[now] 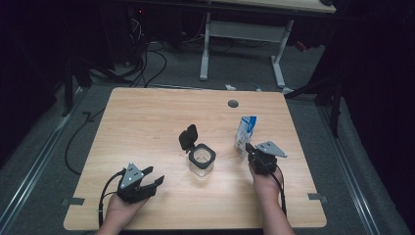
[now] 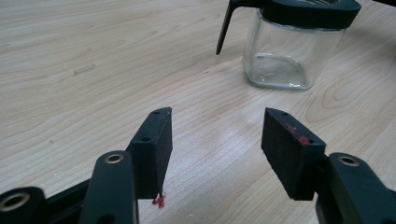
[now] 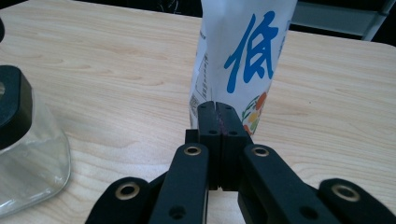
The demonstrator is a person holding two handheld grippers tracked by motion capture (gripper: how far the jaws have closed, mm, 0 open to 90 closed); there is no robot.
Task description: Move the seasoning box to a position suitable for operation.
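Note:
A square glass jar [image 1: 201, 161] with a black rim stands at the table's middle, its black flip lid [image 1: 188, 137] hinged open toward the back left. A white pouch with blue print [image 1: 246, 132] stands upright to its right. My right gripper [image 1: 250, 148] sits just in front of the pouch. In the right gripper view its jaws [image 3: 218, 109] are pressed together right at the pouch's [image 3: 243, 51] lower front, with nothing seen between the pads. My left gripper [image 1: 155, 180] rests near the front left, open and empty [image 2: 215, 140], pointing toward the jar [image 2: 292, 51].
The wooden table [image 1: 147, 122] has a round cable hole [image 1: 233, 103] near its back edge. Behind it stands another desk on white legs [image 1: 204, 49], with cables [image 1: 147, 63] on the grey floor. The jar [image 3: 28, 154] is at the left of the right gripper view.

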